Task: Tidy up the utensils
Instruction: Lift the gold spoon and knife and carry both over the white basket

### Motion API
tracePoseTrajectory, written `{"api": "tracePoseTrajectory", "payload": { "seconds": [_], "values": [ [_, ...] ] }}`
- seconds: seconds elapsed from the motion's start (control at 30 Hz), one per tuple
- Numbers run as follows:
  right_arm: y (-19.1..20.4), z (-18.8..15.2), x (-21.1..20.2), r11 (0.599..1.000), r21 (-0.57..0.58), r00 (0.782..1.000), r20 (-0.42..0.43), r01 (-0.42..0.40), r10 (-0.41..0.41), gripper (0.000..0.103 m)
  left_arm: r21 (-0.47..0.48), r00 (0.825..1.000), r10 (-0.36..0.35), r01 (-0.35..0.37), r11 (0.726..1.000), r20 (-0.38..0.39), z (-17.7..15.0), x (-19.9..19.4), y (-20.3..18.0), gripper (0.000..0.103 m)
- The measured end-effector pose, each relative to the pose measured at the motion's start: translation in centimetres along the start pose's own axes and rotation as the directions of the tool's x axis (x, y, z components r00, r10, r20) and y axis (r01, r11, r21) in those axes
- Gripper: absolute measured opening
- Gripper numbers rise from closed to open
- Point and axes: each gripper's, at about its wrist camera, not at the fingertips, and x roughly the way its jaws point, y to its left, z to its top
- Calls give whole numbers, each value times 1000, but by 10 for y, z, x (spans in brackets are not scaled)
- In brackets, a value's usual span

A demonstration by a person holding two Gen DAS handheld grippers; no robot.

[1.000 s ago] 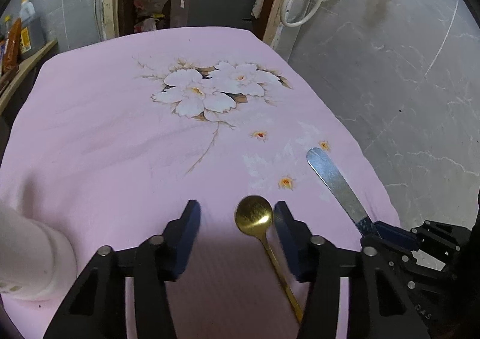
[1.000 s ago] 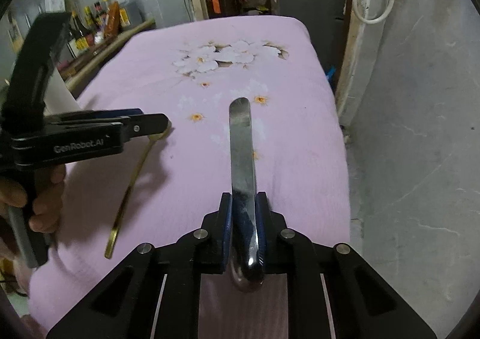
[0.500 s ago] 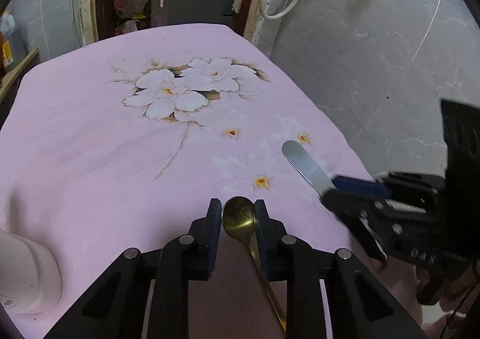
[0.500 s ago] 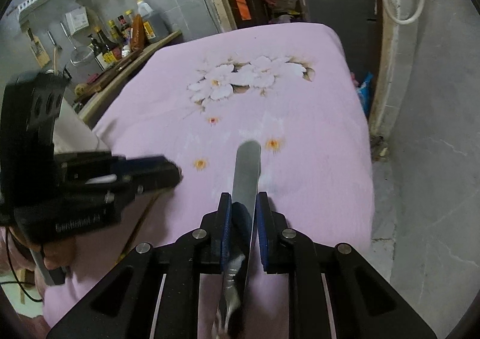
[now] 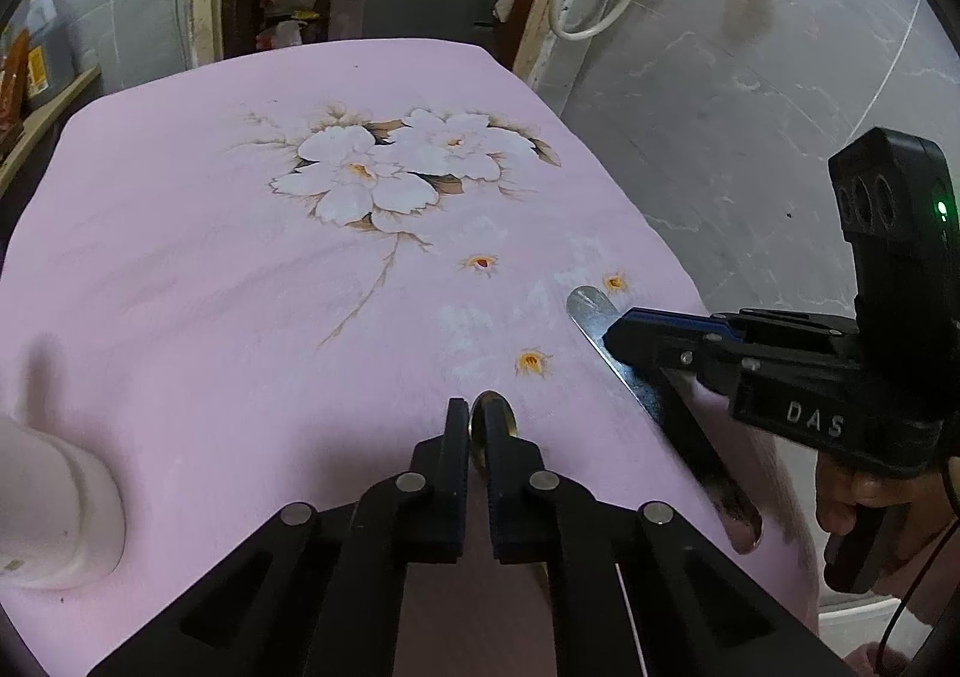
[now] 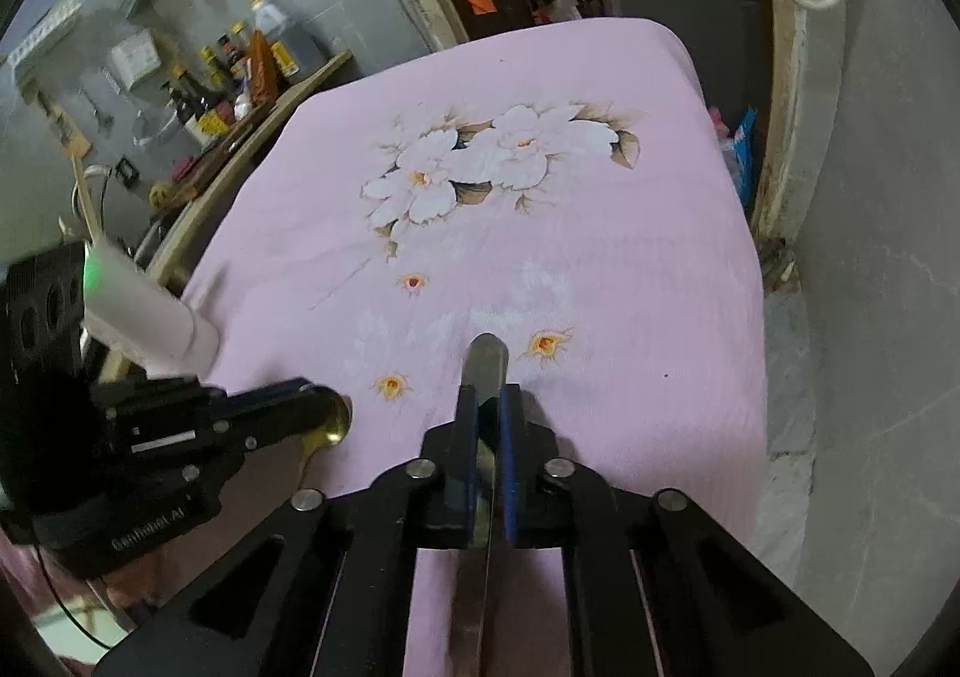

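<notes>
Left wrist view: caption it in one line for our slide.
Left gripper shut on gold spoon; right gripper clamps steel utensil.

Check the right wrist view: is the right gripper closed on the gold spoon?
No, the right gripper is shut on the silver utensil, while the gold spoon sits in the left gripper.

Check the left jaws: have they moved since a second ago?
Yes. The left gripper has shut on the gold spoon; a second ago its jaws stood wide apart either side of the bowl on the pink cloth.
</notes>
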Motion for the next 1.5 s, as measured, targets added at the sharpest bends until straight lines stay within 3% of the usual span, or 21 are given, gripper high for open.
{"api": "tracePoseTrajectory", "payload": {
  "seconds": [0.17,0.4,0.57,0.73,1.0,1.3,1.5],
  "values": [
    [13,-7,-5,999,-32,1000,8,11,-11,1,-16,1000,22,-22,1000,10,-2,-11,-1,4],
    [40,-11,-2,978,-164,991,-24,126,-132,1,-55,997,70,-69,996,15,-7,-25,8,4],
    [38,-10,6,973,-184,983,-96,137,-157,1,-99,998,55,-55,994,1,-11,-23,15,4],
    [39,-13,-3,978,-148,985,-70,148,-160,1,-86,999,53,-54,995,-8,-12,-24,13,4],
    [41,-20,-48,995,-16,991,86,100,-99,1,-91,997,72,-69,993,36,-9,-50,16,4],
    [68,-35,-87,991,24,965,226,131,-133,1,-85,983,141,-132,988,115,-7,-92,13,3],
    [91,-39,-107,991,40,944,300,130,-136,1,-44,964,177,-171,984,200,-4,-127,10,3]
  ]
}}
